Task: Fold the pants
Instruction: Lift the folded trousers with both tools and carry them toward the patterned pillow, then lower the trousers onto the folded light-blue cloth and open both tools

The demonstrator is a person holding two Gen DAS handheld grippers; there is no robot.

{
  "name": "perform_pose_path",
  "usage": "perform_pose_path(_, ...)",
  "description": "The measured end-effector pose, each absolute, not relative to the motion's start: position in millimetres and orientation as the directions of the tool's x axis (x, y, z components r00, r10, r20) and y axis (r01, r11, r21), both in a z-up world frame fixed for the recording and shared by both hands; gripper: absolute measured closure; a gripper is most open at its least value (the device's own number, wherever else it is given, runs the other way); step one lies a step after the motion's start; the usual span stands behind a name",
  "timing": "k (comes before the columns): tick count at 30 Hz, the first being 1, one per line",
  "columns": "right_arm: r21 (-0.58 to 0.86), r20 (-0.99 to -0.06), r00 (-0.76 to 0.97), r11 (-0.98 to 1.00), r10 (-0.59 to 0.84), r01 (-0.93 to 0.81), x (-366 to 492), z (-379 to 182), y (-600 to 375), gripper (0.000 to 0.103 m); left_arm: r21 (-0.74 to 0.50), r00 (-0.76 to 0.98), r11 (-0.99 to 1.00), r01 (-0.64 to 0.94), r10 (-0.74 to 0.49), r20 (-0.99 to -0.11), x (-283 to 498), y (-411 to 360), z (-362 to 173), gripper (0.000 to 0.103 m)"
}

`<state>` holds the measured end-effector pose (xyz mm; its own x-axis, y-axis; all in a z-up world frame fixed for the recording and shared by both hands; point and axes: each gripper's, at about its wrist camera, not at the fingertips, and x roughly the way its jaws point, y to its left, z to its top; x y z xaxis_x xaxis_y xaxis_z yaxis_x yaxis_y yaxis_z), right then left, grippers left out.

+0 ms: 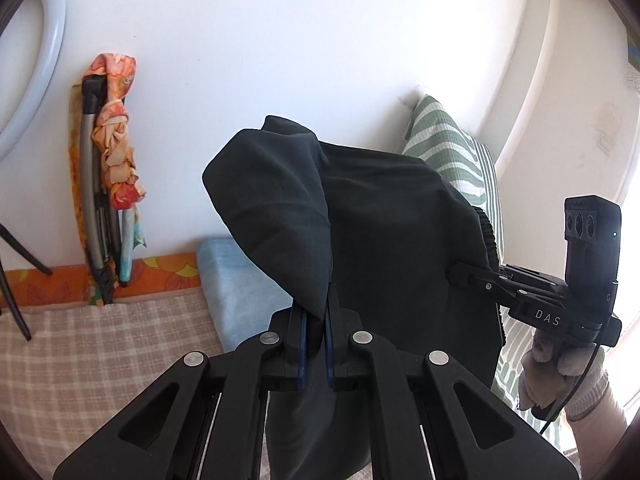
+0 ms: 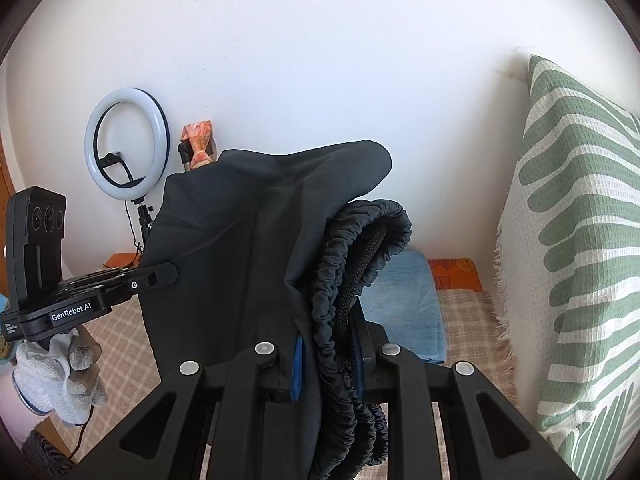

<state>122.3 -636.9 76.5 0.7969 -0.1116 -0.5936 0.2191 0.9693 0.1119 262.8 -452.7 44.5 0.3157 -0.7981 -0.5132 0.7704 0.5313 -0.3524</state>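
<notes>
The white wall [image 1: 280, 40] fills the upper half of both views; below it, across the lower part of each frame, a bed with a checked cover [image 1: 100, 360] is seen, with a green-striped cushion [image 2: 580, 240] at the right edge and a folded blue towel [image 2: 404, 304] at centre right. A ring light [image 2: 126, 144] stands at the left in the right wrist view.

The dark pants [image 1: 392, 248] are held in the air at the centre of each frame, clear of the bed and spread between the two tools. The left claw [image 1: 316, 344] is closed on a fold of plain cloth; the right claw [image 2: 328, 364] is closed on the gathered elastic waistband [image 2: 360, 248], with the drawcord [image 2: 362, 264] beside it.

The step in hand is judged to be the lifting and straightening of the garment before a fold. The next move probably calls for the pants to be lowered flat onto the bed, with both grips kept level so that the legs are aligned.
</notes>
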Motion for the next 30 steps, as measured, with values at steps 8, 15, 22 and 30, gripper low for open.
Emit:
perform_pose_path(8,0.119,-0.616,0.781,0.969,-0.098,0.216,174.4,54.7,-680.9,0.085,-0.348,0.329,0.556,0.755,-0.780,-0.532,308.8,-488.2,26.8,0.098)
perform_pose_path(15,0.129,-0.649,0.756,0.967,-0.086,0.221,214.8,16.6,-717.7,0.085,-0.335,0.329,0.578,0.744,-0.753,-0.569,343.1,-521.5,-8.3,0.098)
perform_pose_path(22,0.126,-0.700,0.709,0.961,-0.089,0.245,242.0,-29.6,-747.4,0.085,-0.341,0.321,0.604,0.720,-0.726,-0.608,367.3,-539.9,-40.3,0.098)
perform_pose_path(30,0.039,-0.744,0.640,0.943,-0.193,0.330,253.1,-51.0,-767.6,0.069,-0.284,0.366,0.674,0.682,-0.650,-0.665,379.9,-544.4,-58.1,0.096)
